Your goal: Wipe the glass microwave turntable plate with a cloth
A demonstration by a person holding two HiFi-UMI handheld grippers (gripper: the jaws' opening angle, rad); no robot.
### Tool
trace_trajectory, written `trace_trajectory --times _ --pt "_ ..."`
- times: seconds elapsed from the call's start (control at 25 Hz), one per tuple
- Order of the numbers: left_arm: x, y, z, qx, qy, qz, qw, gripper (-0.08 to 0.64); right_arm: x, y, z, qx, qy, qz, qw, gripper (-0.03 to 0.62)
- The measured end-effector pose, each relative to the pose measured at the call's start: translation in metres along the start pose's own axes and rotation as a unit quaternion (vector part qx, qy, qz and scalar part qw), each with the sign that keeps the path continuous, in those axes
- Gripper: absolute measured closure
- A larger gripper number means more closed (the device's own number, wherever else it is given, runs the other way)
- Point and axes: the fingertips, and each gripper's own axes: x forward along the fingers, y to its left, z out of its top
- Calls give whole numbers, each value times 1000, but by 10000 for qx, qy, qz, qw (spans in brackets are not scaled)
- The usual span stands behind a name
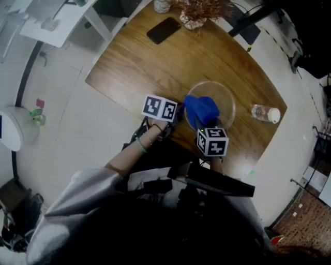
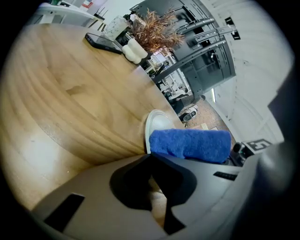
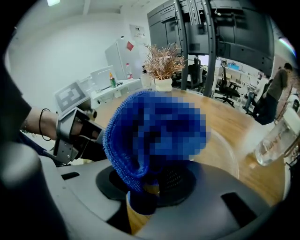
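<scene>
The round glass plate (image 1: 226,100) lies near the wooden table's (image 1: 155,62) front edge. A blue cloth (image 1: 201,109) rests bunched on the plate's near half. My right gripper (image 1: 207,124) is shut on that cloth (image 3: 138,145), with the plate (image 3: 227,152) just beyond it. My left gripper (image 1: 181,113) sits at the plate's left rim. In the left gripper view its jaws (image 2: 150,157) are closed where the plate's pale rim (image 2: 153,123) runs into them, and the cloth (image 2: 192,144) lies just right of that. The left gripper (image 3: 75,133) also shows in the right gripper view.
A black phone (image 1: 163,29) and a white vase of dried plants (image 1: 199,13) stand at the table's far side. A clear bottle (image 1: 266,114) lies right of the plate. The table's front edge runs close under both grippers. A person (image 3: 276,89) stands in the background.
</scene>
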Motion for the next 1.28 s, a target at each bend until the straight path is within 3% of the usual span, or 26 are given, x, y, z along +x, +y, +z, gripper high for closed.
trace_trajectory --times 0.2,0.36,0.52,0.88,1.12,1.28 --pt "0 2 -2 12 23 38 10000 568 -7 23 -27 154 22 135 9998 476" --pt "1 3 -3 48 57 34 10000 568 -13 19 -29 316 -182 17 9993 476" --pt "3 0 -4 109 109 44 9999 568 -20 -13 -15 316 -427 -266 9982 477" --pt "4 -4 -6 433 129 218 9987 568 -12 -119 23 214 -462 -1112 9925 476" --pt "4 -4 -8 587 54 340 9977 568 2 -166 28 869 -484 -1450 9844 476" --pt "4 -6 -8 741 -13 453 9962 568 0 -152 16 1117 -561 -1292 9837 476"
